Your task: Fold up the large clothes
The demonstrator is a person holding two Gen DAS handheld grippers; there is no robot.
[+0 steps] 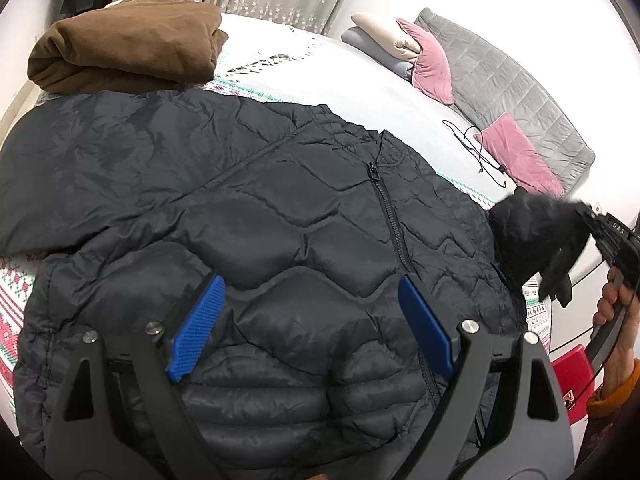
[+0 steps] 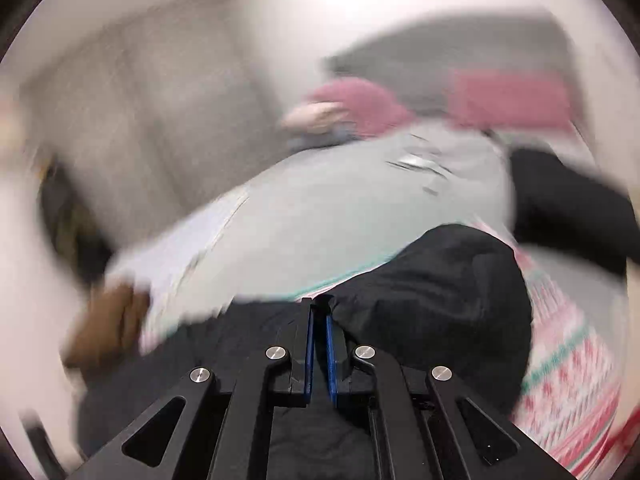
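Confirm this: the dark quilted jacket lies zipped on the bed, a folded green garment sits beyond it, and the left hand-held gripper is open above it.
Wrong on one count: the folded garment is brown, not green, as the left wrist view shows. The rest stands: the dark quilted jacket lies zipped on the bed, and the left hand-held gripper is open above it.

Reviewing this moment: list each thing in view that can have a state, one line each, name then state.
Dark quilted puffer jacket: spread flat on the bed, zipped up, right sleeve end lifted.
Brown fabric garment: folded, lying beyond the jacket.
Left gripper: open, over the jacket's lower front, holding nothing.
Right gripper: shut on the jacket's sleeve; its own view is blurred.
Pink velvet cushions: leaning against the grey headboard.
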